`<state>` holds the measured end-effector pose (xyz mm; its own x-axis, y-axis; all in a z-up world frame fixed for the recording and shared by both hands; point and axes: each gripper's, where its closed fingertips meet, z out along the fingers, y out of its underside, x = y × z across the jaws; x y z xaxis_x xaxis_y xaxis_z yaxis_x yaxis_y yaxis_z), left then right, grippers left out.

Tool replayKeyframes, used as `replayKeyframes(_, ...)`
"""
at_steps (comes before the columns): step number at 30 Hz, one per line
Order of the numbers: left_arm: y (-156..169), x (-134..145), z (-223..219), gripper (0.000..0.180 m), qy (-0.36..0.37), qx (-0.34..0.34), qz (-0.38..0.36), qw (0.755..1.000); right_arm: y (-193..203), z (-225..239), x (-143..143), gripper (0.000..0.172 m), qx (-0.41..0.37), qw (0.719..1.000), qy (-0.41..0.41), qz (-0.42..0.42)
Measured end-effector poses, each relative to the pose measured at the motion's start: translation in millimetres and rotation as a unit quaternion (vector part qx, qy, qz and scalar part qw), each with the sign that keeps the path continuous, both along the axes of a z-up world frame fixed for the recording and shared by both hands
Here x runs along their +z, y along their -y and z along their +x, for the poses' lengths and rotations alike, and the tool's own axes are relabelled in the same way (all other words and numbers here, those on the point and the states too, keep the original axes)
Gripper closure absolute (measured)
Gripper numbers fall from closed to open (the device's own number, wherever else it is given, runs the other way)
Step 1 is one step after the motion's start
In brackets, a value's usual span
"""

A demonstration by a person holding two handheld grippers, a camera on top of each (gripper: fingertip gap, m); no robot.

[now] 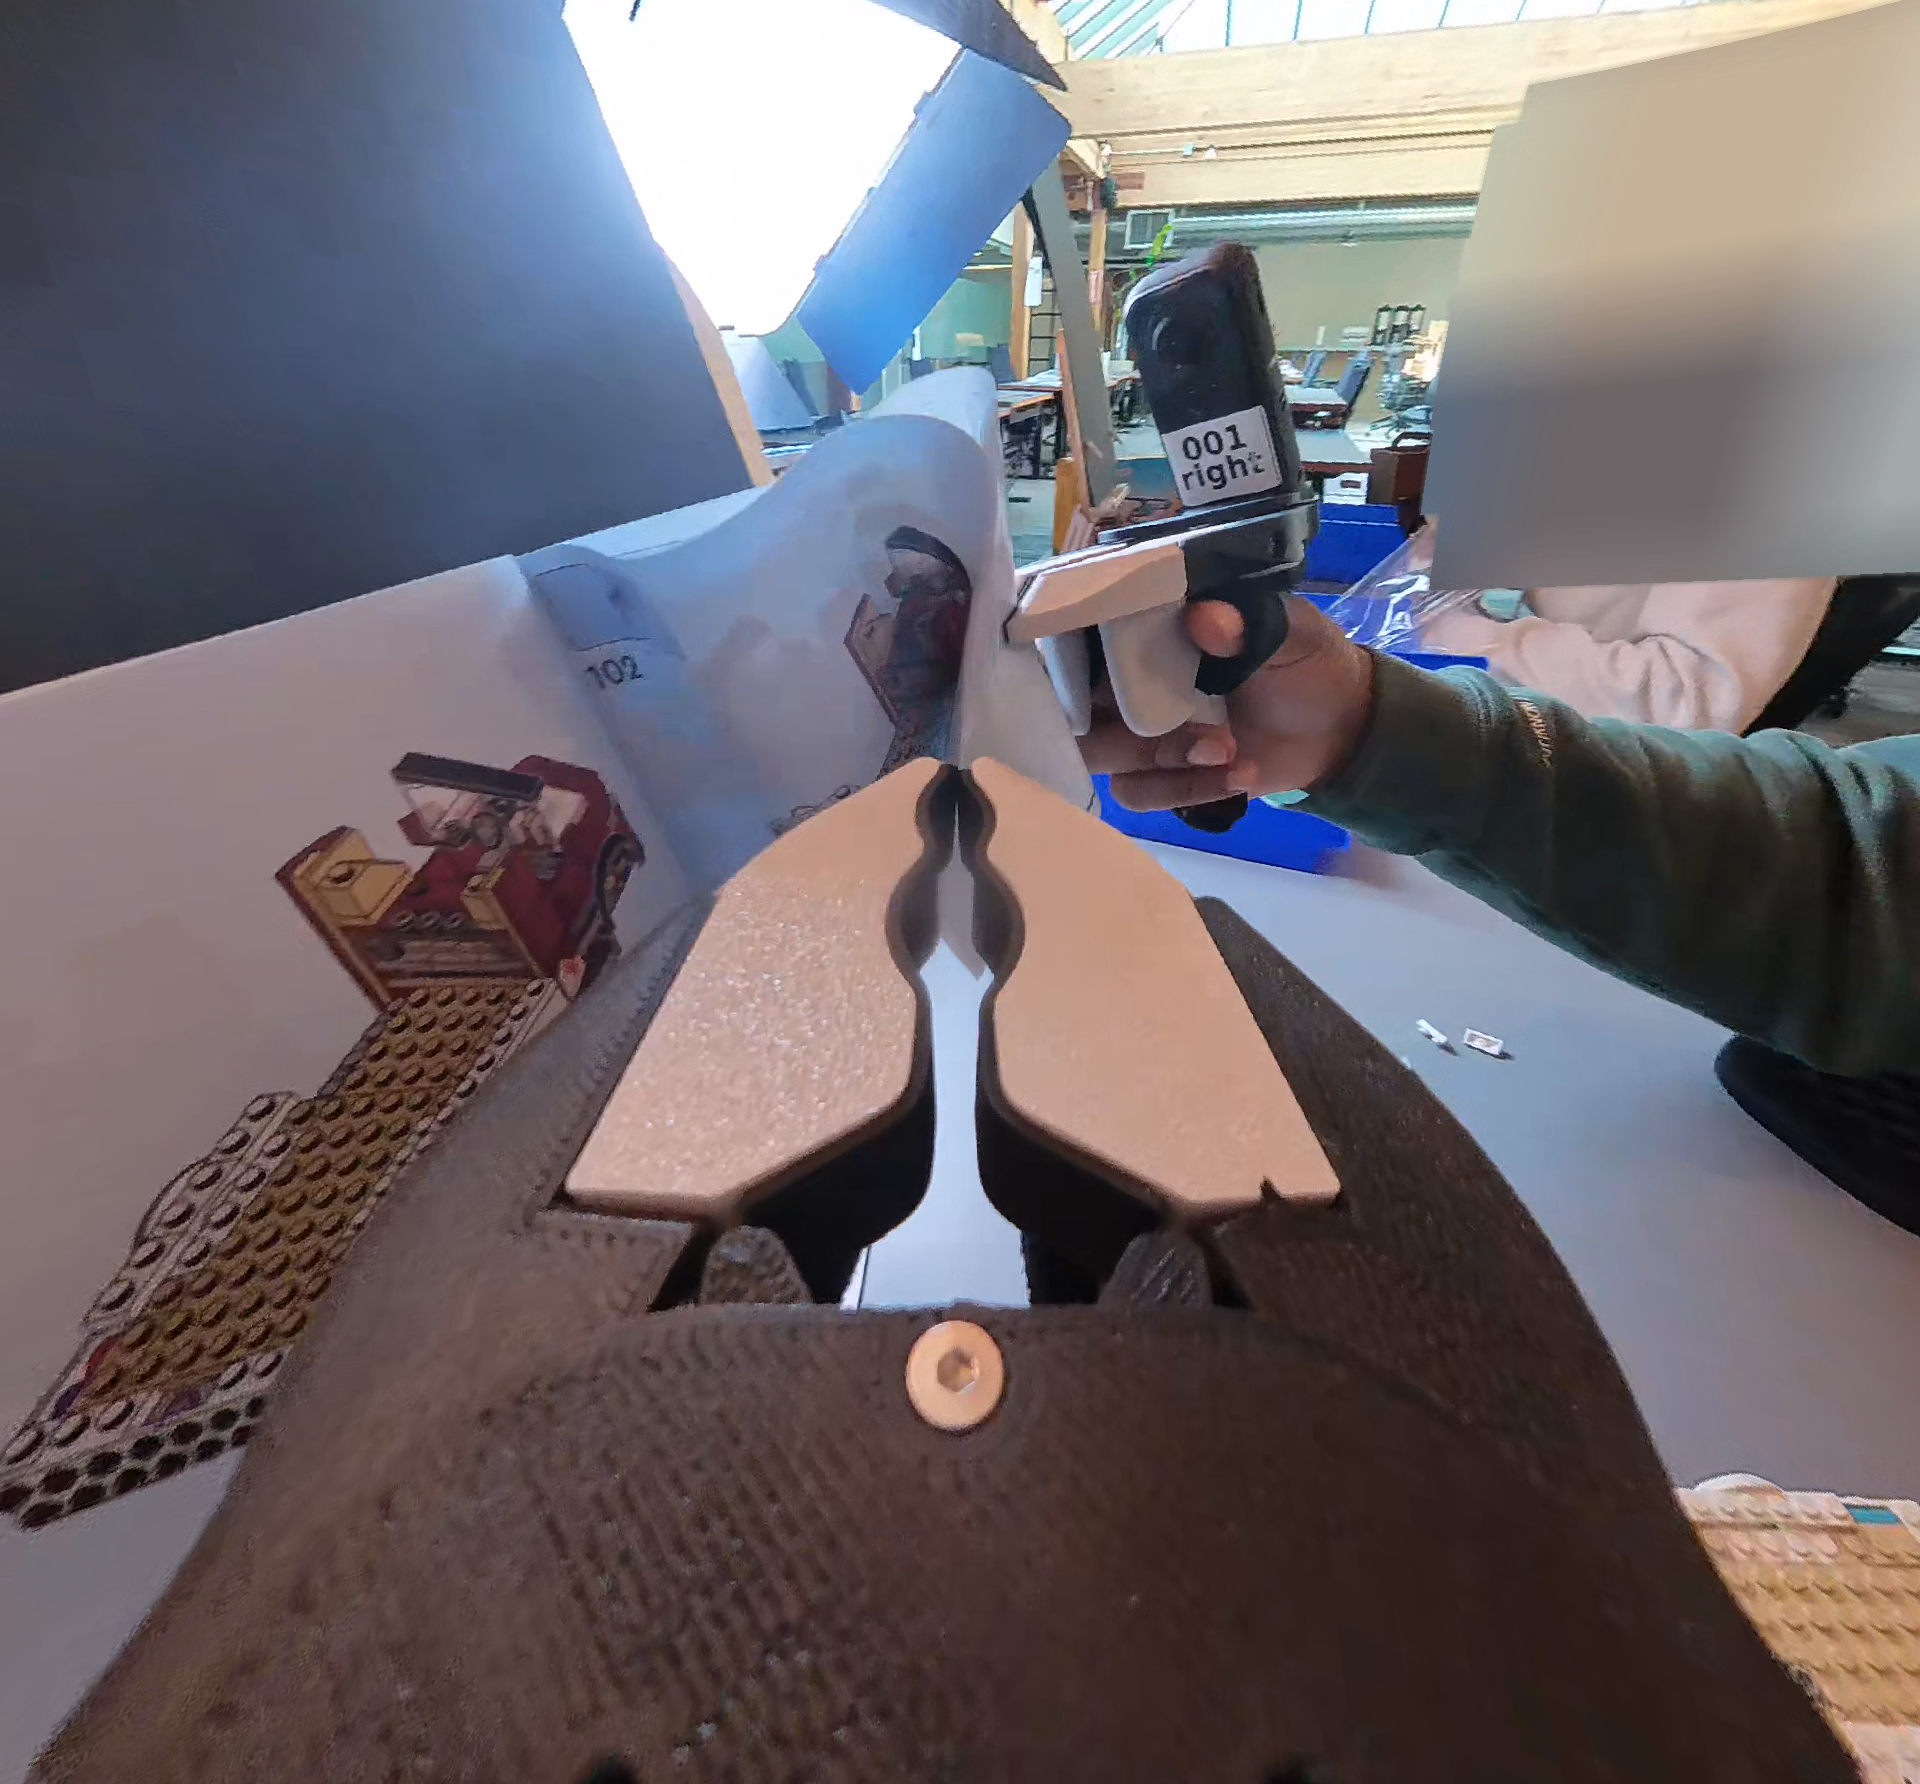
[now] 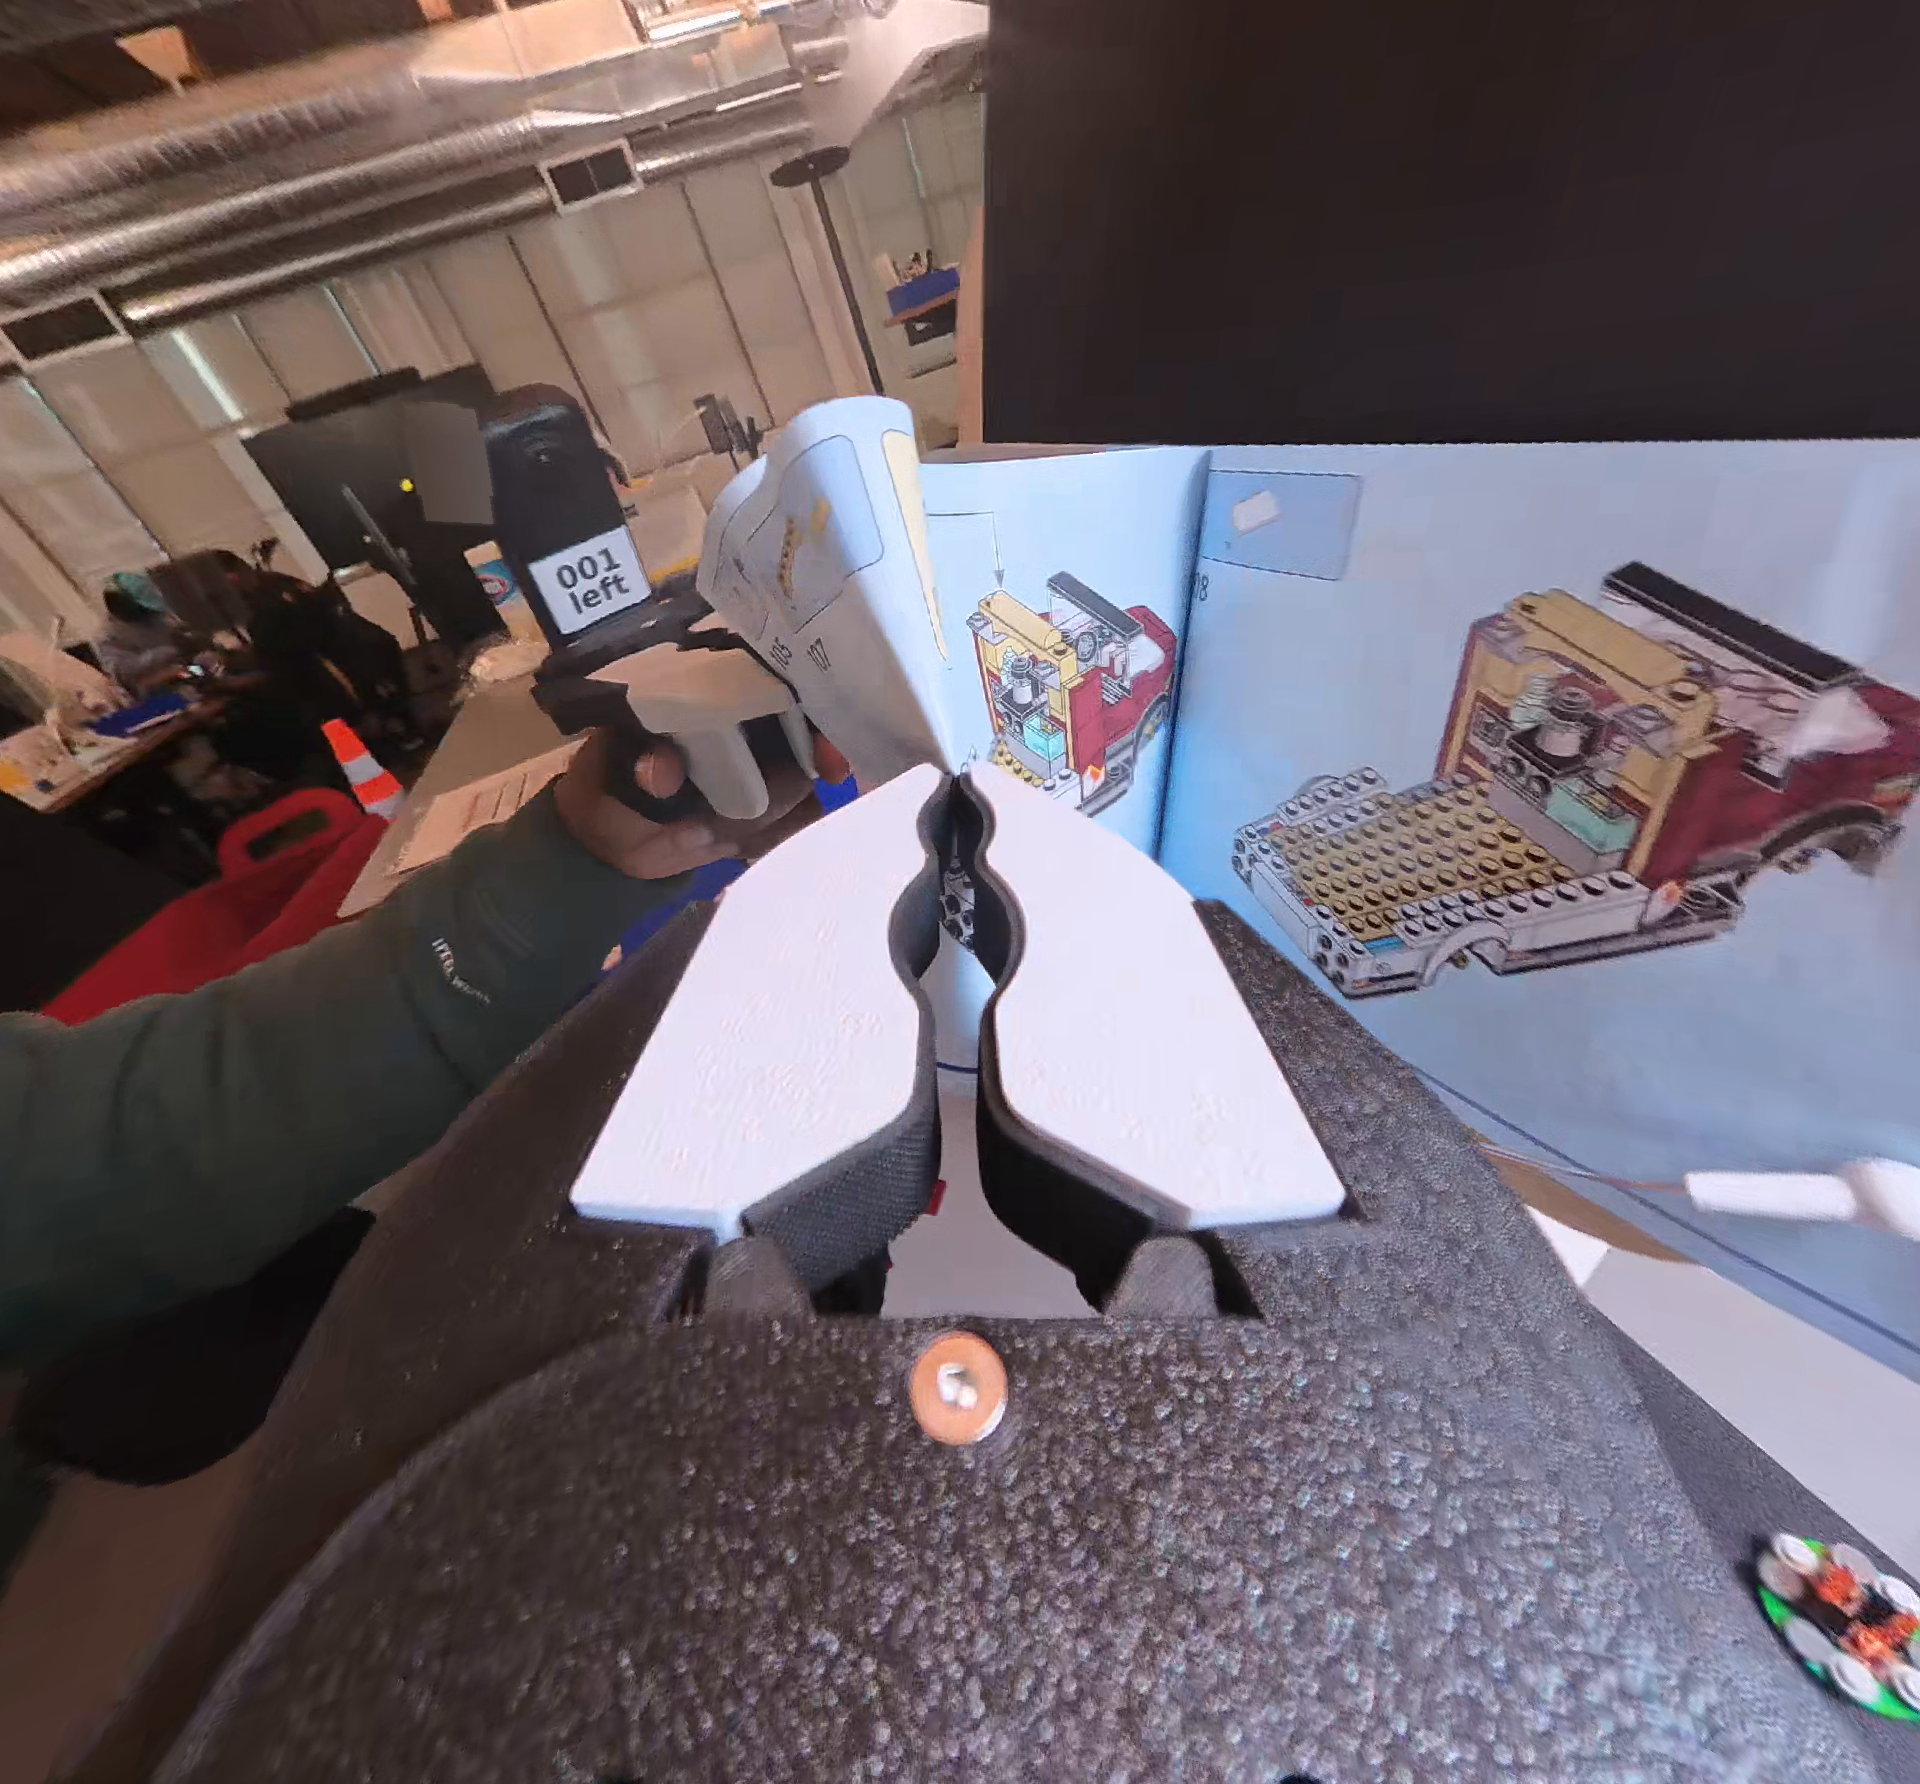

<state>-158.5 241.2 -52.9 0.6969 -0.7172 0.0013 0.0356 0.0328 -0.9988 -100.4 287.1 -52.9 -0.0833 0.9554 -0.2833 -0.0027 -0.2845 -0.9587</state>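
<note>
Both grippers are clamped on pages of an open instruction booklet (image 2: 1455, 1059) printed with brick-built truck pictures, held up off the grey table (image 1: 1507, 1215). Left gripper (image 1: 956, 784): fingertips closed together, a page edge pinched between them; the printed spread runs off to its left, the curled page (image 1: 831, 591) rises just ahead. Right gripper (image 2: 958, 789): jaws closed on a page edge at the tips; the flat spread lies to its right, the curled sheet (image 2: 831, 591) ahead-left. Each view shows the other gripper just beyond that sheet, gripped by a hand (image 1: 1278, 695) in a green sleeve (image 1: 1662, 851). Blue bin (image 1: 1247, 830) behind.
</note>
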Motion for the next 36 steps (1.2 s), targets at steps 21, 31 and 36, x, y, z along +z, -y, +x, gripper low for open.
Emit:
replayKeyframes(21, 0.7, 7.1, -87.6, 0.180, 0.021, 0.163, -0.057, 0.985, -79.8, 91.6, 33.1, 0.157, -0.452, 0.878, -0.012, 0.157)
replayKeyframes(31, -1.2, 4.4, -131.0, 0.180, 0.007, 0.231, -0.073, 0.970, 5.7, -41.0, -46.0, 0.171, -0.197, 0.923, 0.175, 0.279)
replayKeyframes(36, -6.0, -12.9, -176.0, 0.180, -0.042, 0.298, -0.104, 0.948, -46.9, -37.0, -68.2, 0.172, -0.282, 0.885, 0.226, 0.293)
